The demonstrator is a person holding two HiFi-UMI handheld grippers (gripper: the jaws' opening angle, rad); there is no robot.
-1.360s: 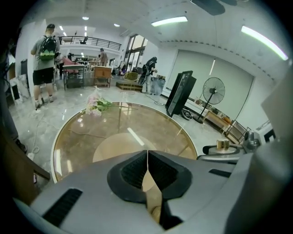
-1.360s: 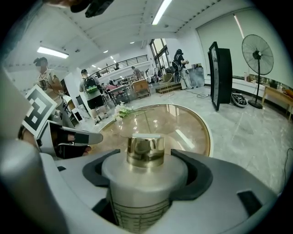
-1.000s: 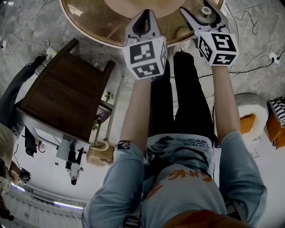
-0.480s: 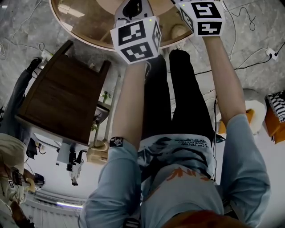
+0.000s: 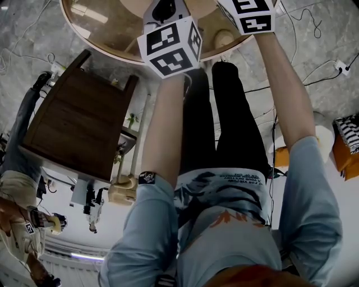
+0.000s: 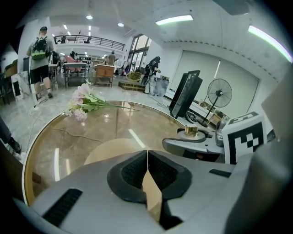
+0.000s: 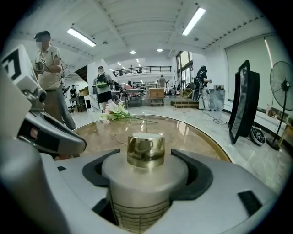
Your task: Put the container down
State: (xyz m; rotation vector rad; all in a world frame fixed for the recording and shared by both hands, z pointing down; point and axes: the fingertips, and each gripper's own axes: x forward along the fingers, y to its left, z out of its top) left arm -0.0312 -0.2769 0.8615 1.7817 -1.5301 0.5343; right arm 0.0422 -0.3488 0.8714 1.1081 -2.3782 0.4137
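The container [image 7: 143, 185] is a cream ribbed jar with a gold cap [image 7: 145, 150]. My right gripper [image 7: 146, 172] is shut on its body and holds it upright above the round brown glass-topped table [image 7: 192, 137]. The left gripper view shows the same cap [image 6: 191, 131] off to its right. My left gripper [image 6: 147, 154] is shut on nothing, and hovers over the table [image 6: 68, 141] beside the right one. In the head view only the marker cubes show, the left cube [image 5: 171, 47] and the right cube [image 5: 251, 14], both over the table's near rim [image 5: 112, 47]. The container is out of that frame.
A bunch of pink flowers [image 6: 84, 101] lies on the far side of the table. A dark wooden cabinet [image 5: 78, 123] stands at my left on the floor, with cables around. A black panel [image 7: 242, 100] and a fan [image 6: 219, 93] stand beyond the table. A person [image 7: 46, 64] stands nearby.
Both grippers have moved forward over the table. The right jaws with the container have slid out of the top of the head view, and only the cubes remain in it.
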